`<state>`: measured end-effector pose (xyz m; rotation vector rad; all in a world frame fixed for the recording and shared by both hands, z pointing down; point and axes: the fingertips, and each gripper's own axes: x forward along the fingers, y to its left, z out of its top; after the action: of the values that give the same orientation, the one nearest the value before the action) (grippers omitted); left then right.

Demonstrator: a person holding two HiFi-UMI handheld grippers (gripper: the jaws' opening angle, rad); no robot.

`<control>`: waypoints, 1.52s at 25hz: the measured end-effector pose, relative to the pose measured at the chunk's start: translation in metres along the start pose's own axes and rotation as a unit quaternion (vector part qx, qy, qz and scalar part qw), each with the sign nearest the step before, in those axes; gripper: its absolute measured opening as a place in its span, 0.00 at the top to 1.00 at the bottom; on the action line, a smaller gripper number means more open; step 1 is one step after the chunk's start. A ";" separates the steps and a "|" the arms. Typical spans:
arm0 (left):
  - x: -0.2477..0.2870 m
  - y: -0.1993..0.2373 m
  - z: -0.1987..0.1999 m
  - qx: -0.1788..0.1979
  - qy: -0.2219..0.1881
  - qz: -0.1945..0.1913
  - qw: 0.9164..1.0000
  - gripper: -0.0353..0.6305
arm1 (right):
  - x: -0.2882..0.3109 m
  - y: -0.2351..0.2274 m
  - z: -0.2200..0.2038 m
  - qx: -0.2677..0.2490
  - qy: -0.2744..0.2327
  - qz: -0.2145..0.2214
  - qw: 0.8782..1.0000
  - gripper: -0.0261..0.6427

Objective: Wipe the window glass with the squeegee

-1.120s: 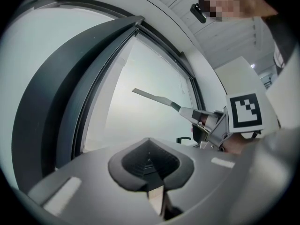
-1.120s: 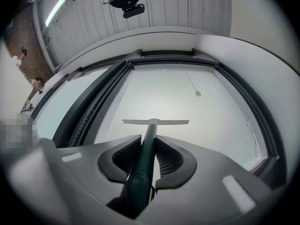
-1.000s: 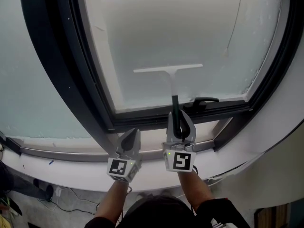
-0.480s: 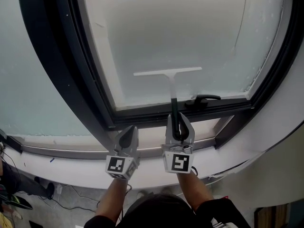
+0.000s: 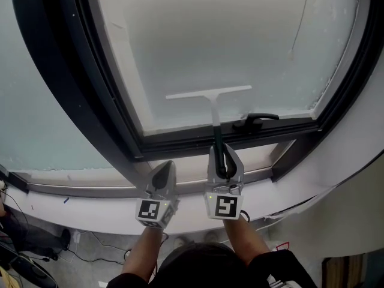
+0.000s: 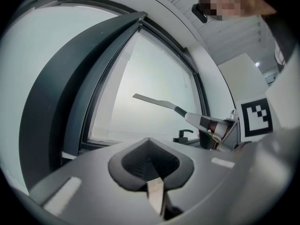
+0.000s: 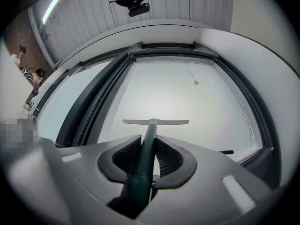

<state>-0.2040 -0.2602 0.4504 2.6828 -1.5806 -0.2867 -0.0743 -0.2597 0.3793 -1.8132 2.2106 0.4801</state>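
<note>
The squeegee point(image 5: 211, 99) has a pale T-shaped blade and a dark green handle; its blade lies across the lower part of the frosted window glass point(image 5: 228, 35). My right gripper point(image 5: 224, 158) is shut on the handle, and in the right gripper view the squeegee point(image 7: 154, 123) runs straight out between the jaws to the window glass point(image 7: 187, 97). My left gripper point(image 5: 162, 174) hangs beside it at the sill, shut with nothing in it. From the left gripper point(image 6: 154, 170) view the squeegee point(image 6: 154, 101) shows at the right, slanting across the pane.
A dark window frame point(image 5: 90, 95) surrounds the pane, with a black latch handle point(image 5: 257, 119) on its bottom rail just right of the squeegee handle. A pale sill point(image 5: 90, 182) runs below. Cables point(image 5: 96, 254) lie on the floor at the lower left.
The squeegee blade has slid slightly down and left on the glass with my right gripper. The left gripper stays beside it at the sill.
</note>
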 end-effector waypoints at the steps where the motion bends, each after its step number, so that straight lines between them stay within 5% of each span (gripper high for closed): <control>1: 0.000 0.000 0.000 0.000 0.001 0.000 1.000 0.95 | 0.000 0.000 0.000 0.001 0.001 0.000 1.000 0.81; 38: -0.009 -0.005 -0.042 -0.026 0.051 -0.015 0.998 0.95 | -0.026 0.008 -0.044 0.007 0.065 -0.009 0.998 0.81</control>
<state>-0.1969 -0.2527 0.4925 2.6388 -1.4849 -0.1862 -0.0755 -0.2522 0.4308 -1.9057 2.2719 0.3525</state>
